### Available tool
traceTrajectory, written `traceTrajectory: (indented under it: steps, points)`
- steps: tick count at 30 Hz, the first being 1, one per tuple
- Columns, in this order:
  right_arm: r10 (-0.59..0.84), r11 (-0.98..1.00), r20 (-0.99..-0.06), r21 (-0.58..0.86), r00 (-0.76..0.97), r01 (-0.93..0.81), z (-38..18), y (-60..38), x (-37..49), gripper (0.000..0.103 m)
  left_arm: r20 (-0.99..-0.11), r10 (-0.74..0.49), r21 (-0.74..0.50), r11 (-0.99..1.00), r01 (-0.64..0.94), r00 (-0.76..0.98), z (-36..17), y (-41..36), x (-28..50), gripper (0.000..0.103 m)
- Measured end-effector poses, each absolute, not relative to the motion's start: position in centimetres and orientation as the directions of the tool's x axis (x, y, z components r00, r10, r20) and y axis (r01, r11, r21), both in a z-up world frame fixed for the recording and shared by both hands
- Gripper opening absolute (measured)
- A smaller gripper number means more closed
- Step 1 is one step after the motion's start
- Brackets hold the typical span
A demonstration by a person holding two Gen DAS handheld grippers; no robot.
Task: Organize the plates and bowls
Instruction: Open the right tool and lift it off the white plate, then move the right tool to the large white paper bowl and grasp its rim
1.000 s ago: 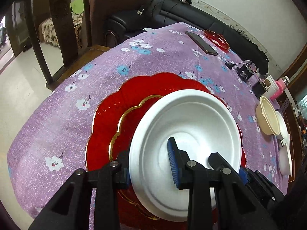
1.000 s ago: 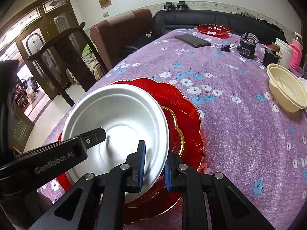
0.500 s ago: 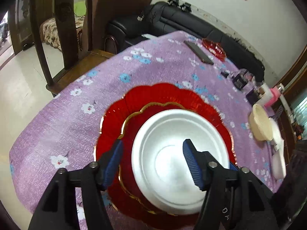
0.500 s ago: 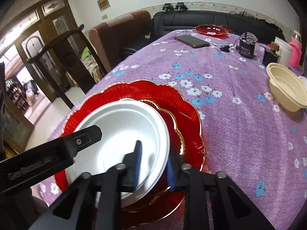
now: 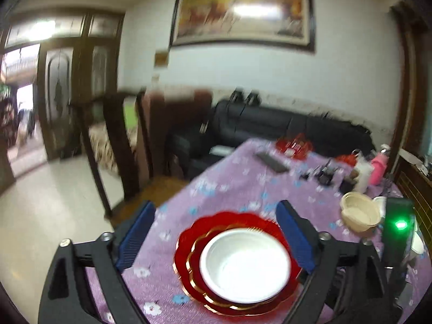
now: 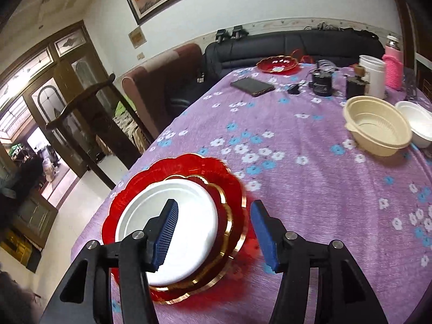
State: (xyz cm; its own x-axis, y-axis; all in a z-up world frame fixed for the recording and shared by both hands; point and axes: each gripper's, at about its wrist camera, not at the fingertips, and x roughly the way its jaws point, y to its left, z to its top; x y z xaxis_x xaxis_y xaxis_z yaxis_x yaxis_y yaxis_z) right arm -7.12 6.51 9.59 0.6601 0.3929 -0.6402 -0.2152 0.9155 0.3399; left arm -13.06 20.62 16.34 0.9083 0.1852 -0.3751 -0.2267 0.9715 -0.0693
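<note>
A white plate (image 5: 245,266) lies on a stack of two red gold-rimmed scalloped plates (image 5: 186,245) on the purple flowered tablecloth; the white plate (image 6: 167,226) and the red plates (image 6: 232,186) also show in the right wrist view. My left gripper (image 5: 216,232) is open and empty, raised above the stack. My right gripper (image 6: 214,232) is open and empty, just above the stack's right side. A cream bowl (image 6: 378,124) and a white bowl (image 6: 418,121) stand at the far right; the cream bowl (image 5: 360,214) also shows in the left wrist view.
At the table's far end are a small red dish (image 6: 278,64), a phone (image 6: 252,86), a black device (image 6: 322,83), a white cup (image 6: 374,77) and a pink bottle (image 6: 394,64). A wooden chair (image 6: 89,108) and a black sofa (image 6: 297,46) flank the table.
Both grippers have let go of the white plate, opened wide and pulled back and up. The plate now rests on the red stack.
</note>
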Motion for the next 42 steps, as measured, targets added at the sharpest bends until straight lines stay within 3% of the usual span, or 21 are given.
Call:
traceTrajectory:
  steps: [3, 6, 16, 25, 32, 42]
  points:
    - [0.380, 0.917, -0.639, 0.354, 0.669, -0.183, 9.5, 4.1, -8.0, 0.062, -0.319, 0.134, -0.052, 0.986, -0.159, 0.938, 17.3, 18.8, -14.1, 0.100]
    - [0.355, 0.922, -0.642, 0.359, 0.680, -0.143, 9.2, 1.4, -8.9, 0.062, -0.321, 0.103, -0.020, 0.993, -0.116, 0.942, 17.5, 17.0, -14.1, 0.100]
    - [0.240, 0.934, -0.665, 0.358, 0.707, 0.020, 8.0, -8.2, -10.9, 0.063, -0.447, -0.021, 0.002, 1.000, 0.024, 0.894, 15.9, 12.3, -13.1, 0.100]
    - [0.039, 0.906, -0.679, 0.334, 0.733, 0.261, 7.7, -20.8, -14.2, 0.063, -0.491, -0.058, 0.045, 0.995, 0.092, 0.869, 14.7, 9.7, -12.9, 0.100]
    - [-0.103, 0.773, -0.683, 0.404, 0.724, 0.490, 7.8, -30.9, -15.2, 0.063, -0.537, -0.098, 0.022, 0.991, 0.130, 0.838, 13.5, 8.5, -12.4, 0.100]
    - [-0.139, 0.715, -0.710, 0.411, 0.691, 0.566, 7.2, -34.4, -11.9, 0.064, -0.544, -0.149, -0.012, 0.985, 0.170, 0.826, 14.8, 8.0, -11.8, 0.100]
